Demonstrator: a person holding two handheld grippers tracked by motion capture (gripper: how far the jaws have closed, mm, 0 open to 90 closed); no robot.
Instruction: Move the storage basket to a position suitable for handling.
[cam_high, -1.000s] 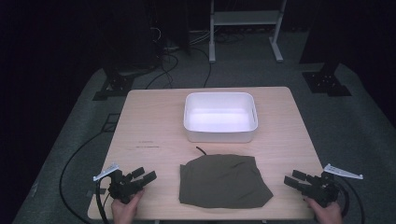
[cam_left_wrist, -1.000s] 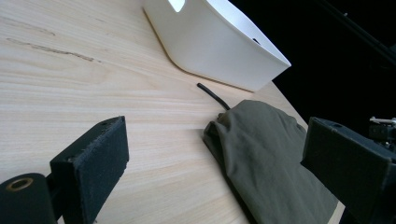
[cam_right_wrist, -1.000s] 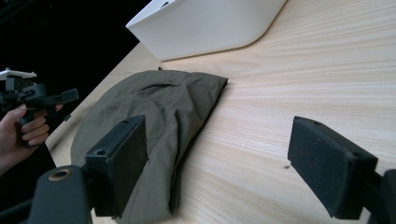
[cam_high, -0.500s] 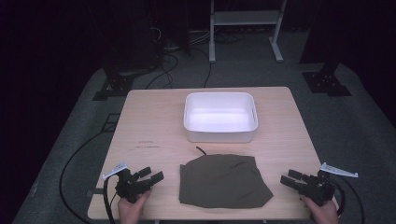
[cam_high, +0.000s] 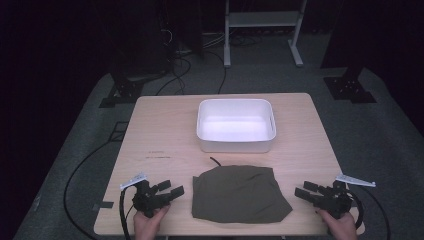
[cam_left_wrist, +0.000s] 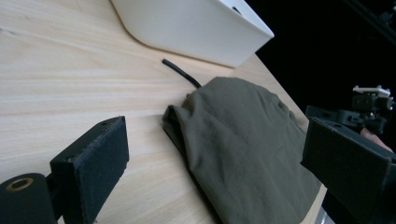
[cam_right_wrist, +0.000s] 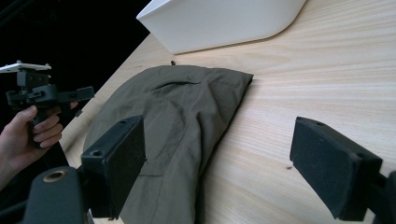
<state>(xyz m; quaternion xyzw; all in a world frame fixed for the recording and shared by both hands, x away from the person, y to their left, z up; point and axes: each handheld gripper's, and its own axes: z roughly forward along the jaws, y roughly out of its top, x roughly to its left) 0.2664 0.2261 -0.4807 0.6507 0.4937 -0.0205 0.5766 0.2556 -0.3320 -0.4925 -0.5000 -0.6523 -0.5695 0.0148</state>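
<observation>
High view: a folded olive-green cloth garment (cam_high: 240, 194) lying flat on the near middle of the light wooden table (cam_high: 165, 130), just in front of a white rectangular plastic tub (cam_high: 236, 125), apart from it by a strip of bare wood. A thin black cord (cam_high: 215, 161) poking out from the garment's far edge. Left gripper (cam_high: 169, 191) resting near the garment's left edge, jaws spread wide, nothing between them. Right gripper (cam_high: 304, 189) near the right edge, likewise wide and empty. Both aimed inward at the cloth, neither touching it.

Left gripper view: black padded jaws gaping far apart, the garment (cam_left_wrist: 243, 140) lying between and beyond them. Layered fold visible along the near edge, stacked plies rising slightly off the wood. Fabric thin, matte, softly creased. Cord (cam_left_wrist: 181, 73) trailing toward the tub (cam_left_wrist: 196, 28). The other gripper (cam_left_wrist: 348, 115) farther off past the cloth.

Right gripper view: jaws again wide, empty. Garment (cam_right_wrist: 182, 121) rumpled, with a raised ridge running along its middle and a rounded corner near the tub (cam_right_wrist: 224, 21). A hand (cam_right_wrist: 28, 135) gripping the left tool at far left.

Judged from these: light, limp, no stiffness at all, likely to sag and unfold when lifted from one point. Not fragile, not slippery against padded jaws. Best hold probably at the folded edges or corners, one on each side, pinching all plies together, jaws sliding low along the wood to get under the bottom layer.
</observation>
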